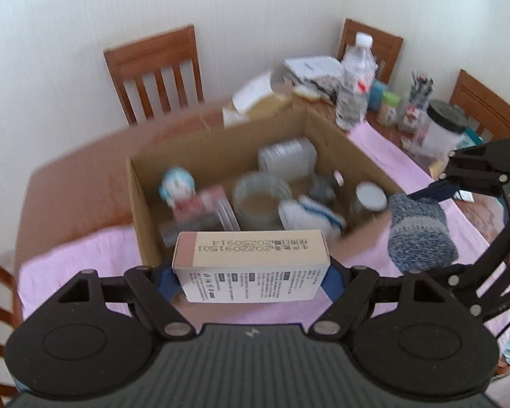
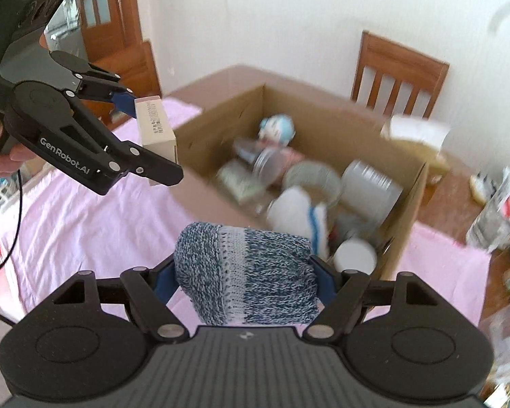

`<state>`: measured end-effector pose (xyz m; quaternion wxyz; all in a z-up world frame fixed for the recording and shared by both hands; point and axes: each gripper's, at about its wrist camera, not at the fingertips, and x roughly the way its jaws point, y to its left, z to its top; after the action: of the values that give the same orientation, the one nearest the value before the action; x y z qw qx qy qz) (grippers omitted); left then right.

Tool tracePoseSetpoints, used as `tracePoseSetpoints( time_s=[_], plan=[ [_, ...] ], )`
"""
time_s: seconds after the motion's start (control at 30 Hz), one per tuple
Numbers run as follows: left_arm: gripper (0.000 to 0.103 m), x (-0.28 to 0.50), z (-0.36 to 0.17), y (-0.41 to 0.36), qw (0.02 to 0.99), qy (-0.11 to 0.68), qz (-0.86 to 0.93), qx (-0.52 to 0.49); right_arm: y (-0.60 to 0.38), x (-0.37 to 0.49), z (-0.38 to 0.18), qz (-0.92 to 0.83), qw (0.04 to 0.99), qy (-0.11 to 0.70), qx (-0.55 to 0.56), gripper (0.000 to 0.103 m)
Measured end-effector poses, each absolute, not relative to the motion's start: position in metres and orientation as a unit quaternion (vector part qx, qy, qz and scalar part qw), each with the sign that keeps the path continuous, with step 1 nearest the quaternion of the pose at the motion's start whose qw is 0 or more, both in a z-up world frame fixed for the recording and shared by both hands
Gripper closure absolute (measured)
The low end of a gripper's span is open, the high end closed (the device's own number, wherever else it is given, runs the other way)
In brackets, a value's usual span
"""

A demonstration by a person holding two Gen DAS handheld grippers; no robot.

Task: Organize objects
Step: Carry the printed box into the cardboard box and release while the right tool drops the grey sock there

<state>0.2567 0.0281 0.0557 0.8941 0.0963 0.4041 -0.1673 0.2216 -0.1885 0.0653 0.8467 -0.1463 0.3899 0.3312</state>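
Your left hand-held gripper [image 1: 251, 280] grasps the white oblong carton [image 1: 251, 265] crosswise; the open brown cardboard box [image 1: 221, 149] lies at 12 o'clock, while your right hand-held gripper [image 2: 246, 284] clenches the blue-and-white knitted sock [image 2: 246, 275].

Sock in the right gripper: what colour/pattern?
Sock: blue-and-white marled knit with a paler band; clearest in the right wrist view.
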Motion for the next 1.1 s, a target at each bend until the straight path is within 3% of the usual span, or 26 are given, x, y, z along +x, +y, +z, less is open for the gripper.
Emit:
tracePoseSetpoints(
  time_s=[0.13, 0.23, 0.67, 0.77, 0.83, 1.1],
  plan=[
    [0.022, 0.276, 0.063, 0.031, 0.906, 0.386, -0.146, 0.097, -0.191, 0.238, 0.074, 0.322, 0.857, 0.376, -0.146, 0.022],
    [0.003, 0.287, 0.060, 0.034, 0.912, 0.383, -0.110, 0.099, -0.192, 0.248, 0.080, 0.316, 0.861, 0.372, -0.147, 0.022],
    [0.001, 0.272, 0.041, 0.053, 0.921, 0.372, -0.090, 0.078, -0.187, 0.304, 0.081, 0.271, 0.877, 0.372, -0.140, 0.022],
    [0.001, 0.269, 0.040, 0.056, 0.921, 0.374, -0.089, 0.065, -0.185, 0.318, 0.079, 0.236, 0.888, 0.370, -0.141, 0.013],
    [0.001, 0.269, 0.038, 0.056, 0.921, 0.375, -0.085, 0.063, -0.185, 0.321, 0.079, 0.226, 0.893, 0.364, -0.139, 0.000],
    [0.001, 0.264, 0.034, 0.046, 0.924, 0.367, -0.071, 0.084, -0.192, 0.314, 0.085, 0.204, 0.898, 0.371, -0.124, 0.000]
  ],
)
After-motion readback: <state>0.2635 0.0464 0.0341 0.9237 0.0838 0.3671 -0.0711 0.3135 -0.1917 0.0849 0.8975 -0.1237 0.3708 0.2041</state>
